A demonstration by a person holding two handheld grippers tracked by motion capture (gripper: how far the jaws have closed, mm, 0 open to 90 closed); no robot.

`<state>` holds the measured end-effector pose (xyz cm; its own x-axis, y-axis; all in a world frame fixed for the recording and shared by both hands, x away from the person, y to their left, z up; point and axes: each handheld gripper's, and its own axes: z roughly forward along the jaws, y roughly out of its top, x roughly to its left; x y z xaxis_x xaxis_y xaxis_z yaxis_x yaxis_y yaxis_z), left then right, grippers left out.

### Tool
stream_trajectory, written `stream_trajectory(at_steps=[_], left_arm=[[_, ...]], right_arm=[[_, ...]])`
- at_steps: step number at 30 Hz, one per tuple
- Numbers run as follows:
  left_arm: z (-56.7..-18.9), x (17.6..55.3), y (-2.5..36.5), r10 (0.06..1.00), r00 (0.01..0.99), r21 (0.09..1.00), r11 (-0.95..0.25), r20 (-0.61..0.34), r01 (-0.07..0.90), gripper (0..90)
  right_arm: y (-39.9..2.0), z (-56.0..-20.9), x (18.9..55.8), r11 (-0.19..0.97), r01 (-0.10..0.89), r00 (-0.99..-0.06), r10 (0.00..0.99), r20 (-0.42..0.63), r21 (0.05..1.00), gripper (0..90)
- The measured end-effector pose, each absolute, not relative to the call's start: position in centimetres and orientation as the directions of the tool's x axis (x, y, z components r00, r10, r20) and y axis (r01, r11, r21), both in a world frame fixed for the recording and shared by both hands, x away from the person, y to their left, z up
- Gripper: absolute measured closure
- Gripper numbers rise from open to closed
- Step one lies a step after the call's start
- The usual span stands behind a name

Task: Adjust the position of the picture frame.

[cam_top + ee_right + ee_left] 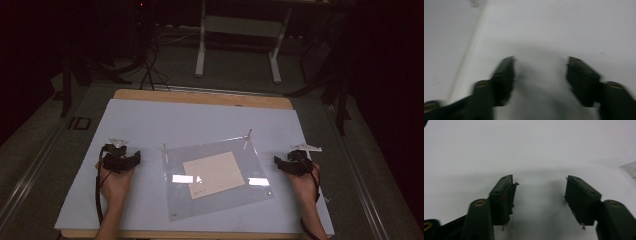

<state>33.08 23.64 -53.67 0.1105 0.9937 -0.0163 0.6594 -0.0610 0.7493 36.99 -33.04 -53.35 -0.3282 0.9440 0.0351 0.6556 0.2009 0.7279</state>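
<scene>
Lying between the empty, wide-open left gripper (134,159) and right gripper (276,161), the clear sleeve (215,176).

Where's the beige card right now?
In the high view, the beige card lies inside the clear sleeve at the middle of the white board, between the two grippers.

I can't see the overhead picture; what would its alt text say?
A person's two hands rest on a white table, each holding a black gripper with nothing between its jaws: the left gripper and right gripper flank a clear plastic sleeve lying flat between them, with a beige card inside. The room behind is dark.
</scene>
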Motion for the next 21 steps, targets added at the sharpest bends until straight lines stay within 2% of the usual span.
stream_trajectory(at_steps=[2,7,13,17,21], left_arm=[[-53.4,32.8,23.5,0.991,0.129,0.765,-0.068,-0.02,0.641,43.0],[-52.8,32.3,23.0,0.981,0.188,0.783,-0.089,-0.036,0.615,45.0],[-52.1,32.3,22.3,0.964,0.262,0.79,-0.132,-0.037,0.599,45.2],[-52.0,32.1,22.0,0.96,0.278,0.799,-0.136,-0.04,0.586,46.4],[-51.7,32.0,21.8,0.959,0.28,0.799,-0.142,-0.035,0.585,46.5]], right_arm=[[-33.0,-53.3,36.8,0.211,0.644,-0.347,0.937,0.035,0.736,50.0],[-32.7,-52.8,36.5,0.201,0.622,-0.361,0.931,0.049,0.757,51.9],[-31.8,-52.4,36.2,0.254,0.601,-0.397,0.918,0.008,0.758,62.0],[-31.4,-52.0,35.9,0.254,0.588,-0.403,0.915,0.006,0.768,67.9],[-31.3,-51.5,35.8,0.235,0.581,-0.403,0.915,0.025,0.779,69.0]])
